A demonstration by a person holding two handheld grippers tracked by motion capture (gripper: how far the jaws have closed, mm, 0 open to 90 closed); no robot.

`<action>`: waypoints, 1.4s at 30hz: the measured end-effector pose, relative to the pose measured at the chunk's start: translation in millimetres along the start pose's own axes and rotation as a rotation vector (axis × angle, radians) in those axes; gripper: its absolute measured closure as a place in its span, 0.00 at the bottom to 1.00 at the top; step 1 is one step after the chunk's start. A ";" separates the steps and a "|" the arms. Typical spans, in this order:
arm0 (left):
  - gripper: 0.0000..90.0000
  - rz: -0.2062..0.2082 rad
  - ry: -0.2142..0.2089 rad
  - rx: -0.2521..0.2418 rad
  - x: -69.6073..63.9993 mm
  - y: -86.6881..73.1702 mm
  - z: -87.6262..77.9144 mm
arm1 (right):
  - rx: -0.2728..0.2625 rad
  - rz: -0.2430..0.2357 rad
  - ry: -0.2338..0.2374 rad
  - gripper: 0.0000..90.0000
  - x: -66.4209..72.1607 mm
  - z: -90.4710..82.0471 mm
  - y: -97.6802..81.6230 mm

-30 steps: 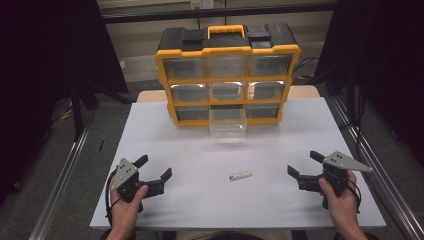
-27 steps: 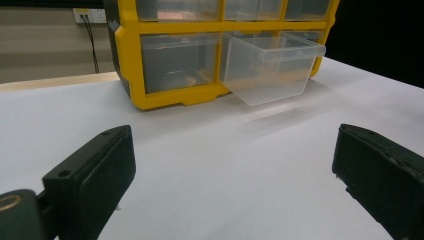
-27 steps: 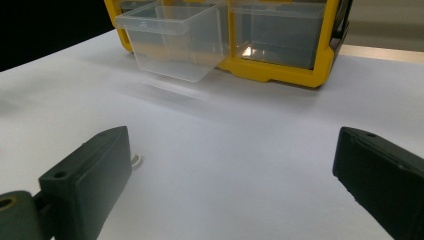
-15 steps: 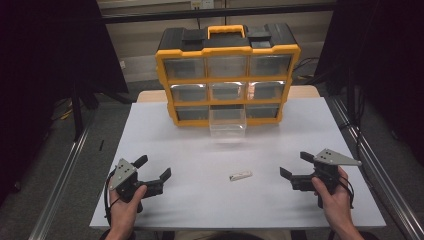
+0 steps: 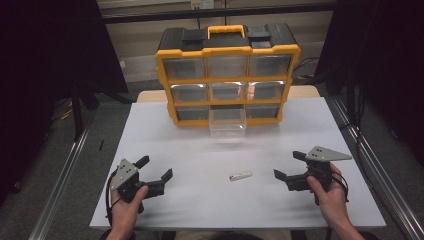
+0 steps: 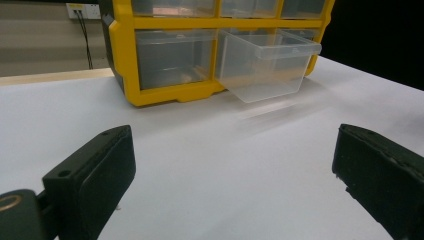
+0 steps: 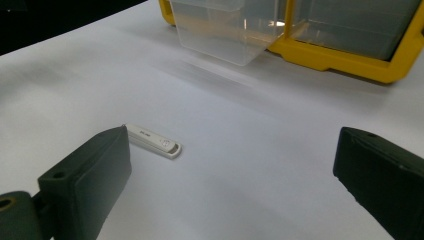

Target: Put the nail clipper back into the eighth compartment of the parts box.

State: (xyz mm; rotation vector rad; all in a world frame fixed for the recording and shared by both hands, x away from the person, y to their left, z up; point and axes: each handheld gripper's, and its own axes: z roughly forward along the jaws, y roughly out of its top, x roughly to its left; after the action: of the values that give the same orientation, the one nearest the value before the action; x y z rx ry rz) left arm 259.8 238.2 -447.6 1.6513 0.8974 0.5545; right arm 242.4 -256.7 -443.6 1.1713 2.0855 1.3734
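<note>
Two grippers rest at the near side of a white table, jaws wide apart, holding nothing.

A small white stick lies flat between the left gripper and the right gripper, nearer the right one. Behind stands a yellow drawer cabinet with one clear drawer pulled out; nothing stands between.

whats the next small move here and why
Probably bring the right gripper forward and toward the small white stick until it sits between the jaws. Both grippers are open and empty, the stick lies loose on the table nearer the right one, and the bottom middle drawer stands pulled out.
</note>
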 end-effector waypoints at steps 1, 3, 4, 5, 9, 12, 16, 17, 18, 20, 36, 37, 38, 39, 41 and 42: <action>0.04 0.002 -0.001 0.000 0.8 0.0 -0.4 | 0.005 -0.007 0.002 0.02 0.6 2.3 1.3; 0.04 -0.003 0.003 -0.005 1.3 -0.1 -1.0 | 0.008 -0.025 0.011 0.02 1.9 7.2 4.5; 0.04 -0.002 0.004 -0.006 1.7 0.0 -1.1 | 0.015 -0.029 0.019 0.02 3.3 9.5 6.3; 0.04 -0.003 0.005 -0.005 1.8 0.0 -1.1 | 0.018 -0.035 0.025 0.02 4.4 11.6 8.0; 0.04 -0.003 0.005 -0.010 1.3 0.4 -0.9 | 0.053 -0.060 0.064 0.02 9.3 19.3 13.2; 0.04 -0.001 0.001 -0.014 0.1 0.7 -0.9 | 0.068 -0.077 0.091 0.02 13.0 24.4 17.4; 0.04 -0.001 -0.003 -0.012 -0.2 0.6 -0.8 | 0.075 -0.094 0.118 0.02 17.6 29.1 22.5; 0.04 -0.001 -0.002 -0.011 -0.1 0.6 -0.7 | 0.078 -0.095 0.121 0.02 18.2 30.6 23.3; 0.04 -0.001 0.004 -0.008 0.1 0.6 -0.8 | 0.083 -0.095 0.127 0.02 18.7 31.9 23.9; 0.04 -0.002 0.002 -0.009 0.3 0.6 -0.6 | 0.115 -0.108 0.143 0.02 19.6 36.2 25.0; 0.04 0.009 0.008 -0.009 0.1 3.1 0.9 | 0.263 -0.118 0.282 0.03 30.7 62.8 34.0; 0.04 0.000 0.007 -0.015 -0.6 2.9 1.8 | 0.278 -0.121 0.296 0.03 31.6 64.9 35.2; 0.04 0.001 0.006 -0.016 -0.9 2.9 2.0 | 0.284 -0.123 0.319 0.03 32.6 67.3 36.0; 0.04 0.005 0.004 -0.013 -0.9 3.0 2.0 | 0.297 -0.127 0.336 0.03 33.5 69.7 36.8; 0.04 0.006 -0.002 -0.016 -0.7 3.1 2.0 | 0.317 -0.138 0.360 0.03 35.5 74.8 38.4; 0.04 0.011 -0.001 -0.013 -0.4 3.2 1.7 | 0.320 -0.148 0.373 0.03 36.6 77.5 39.1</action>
State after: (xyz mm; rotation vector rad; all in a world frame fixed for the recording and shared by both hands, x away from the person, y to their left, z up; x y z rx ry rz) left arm 261.7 236.6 -445.0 1.6453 0.8826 0.5658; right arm 291.6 -176.4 -439.3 0.8974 2.6760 1.2995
